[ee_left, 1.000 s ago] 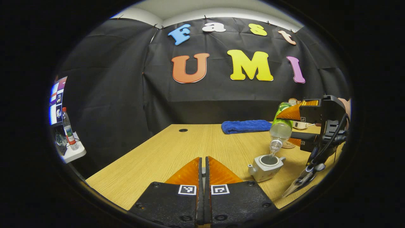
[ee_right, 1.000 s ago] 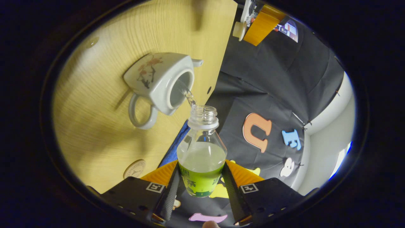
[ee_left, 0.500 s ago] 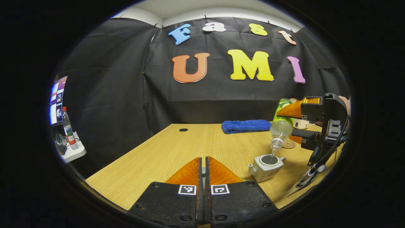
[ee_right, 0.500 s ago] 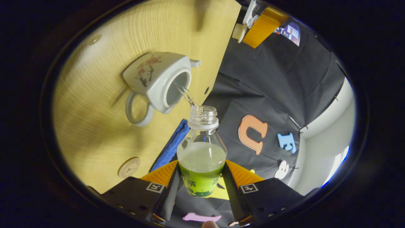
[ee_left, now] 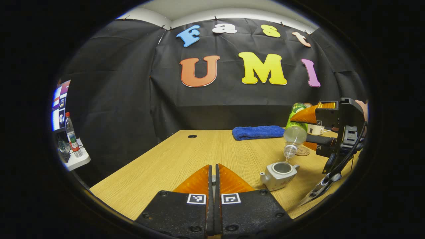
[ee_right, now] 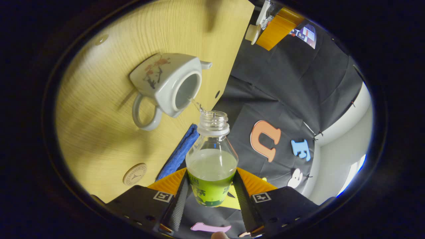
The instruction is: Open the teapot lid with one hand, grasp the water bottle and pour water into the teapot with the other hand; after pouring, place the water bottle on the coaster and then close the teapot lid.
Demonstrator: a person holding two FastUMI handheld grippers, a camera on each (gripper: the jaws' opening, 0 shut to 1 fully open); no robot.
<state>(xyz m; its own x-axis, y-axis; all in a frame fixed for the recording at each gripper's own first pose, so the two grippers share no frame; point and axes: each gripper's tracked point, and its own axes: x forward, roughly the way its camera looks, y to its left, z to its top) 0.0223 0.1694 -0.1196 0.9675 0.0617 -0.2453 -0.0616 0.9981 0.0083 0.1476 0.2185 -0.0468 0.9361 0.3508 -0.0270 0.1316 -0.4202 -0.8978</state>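
From my left gripper view the booth is evenly lit from above; the light wooden table (ee_left: 186, 156) is bright, with only a soft shadow under the small white ceramic teapot (ee_left: 278, 174) at the right. The pale strip of wall above the cloth is the brightest area. Straight edges bow strongly toward the rim, and the glowing monitor (ee_left: 59, 104) at far left is squeezed and slightly washed out. In my right gripper view the scene is tilted; the clear plastic water bottle with green label (ee_right: 212, 166) is sharp, the table grain smears toward the near edge, and soft shadows lie beside the teapot handle.
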